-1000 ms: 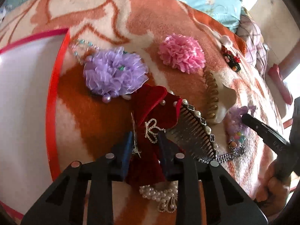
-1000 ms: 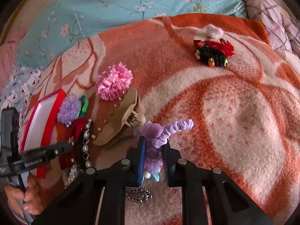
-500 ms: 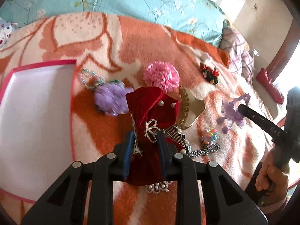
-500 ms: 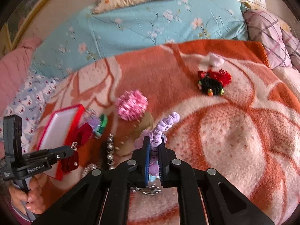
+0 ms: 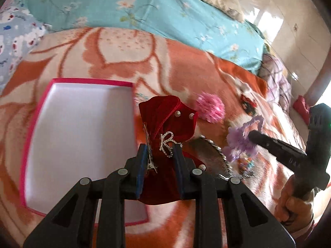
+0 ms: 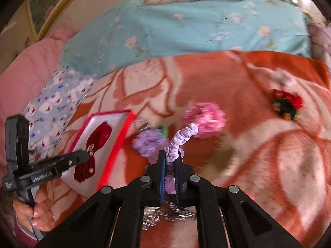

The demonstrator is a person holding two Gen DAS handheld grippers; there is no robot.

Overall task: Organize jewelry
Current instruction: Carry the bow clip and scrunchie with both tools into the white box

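Left gripper (image 5: 160, 166) – jaws narrowly apart, clamped on the red velvet bow (image 5: 166, 124). Bow lifted off the orange blanket (image 5: 128, 62), long axis running straight away from the camera, far lobe uppermost; rhinestone charm (image 5: 168, 143) at its waist sits between the pads. In the right wrist view the bow hangs over the white tray (image 6: 111, 124) with the pink rim, above its near end.

Right gripper (image 6: 170, 172) – jaws nearly together, pinching a purple scrunchie (image 6: 182, 138). Scrunchie held clear of the blanket, its ruched loop rising up and tilting right beyond the fingertips. Pink pom-pom flower (image 6: 204, 116) and lilac flower (image 6: 148, 143) lie on the blanket behind it
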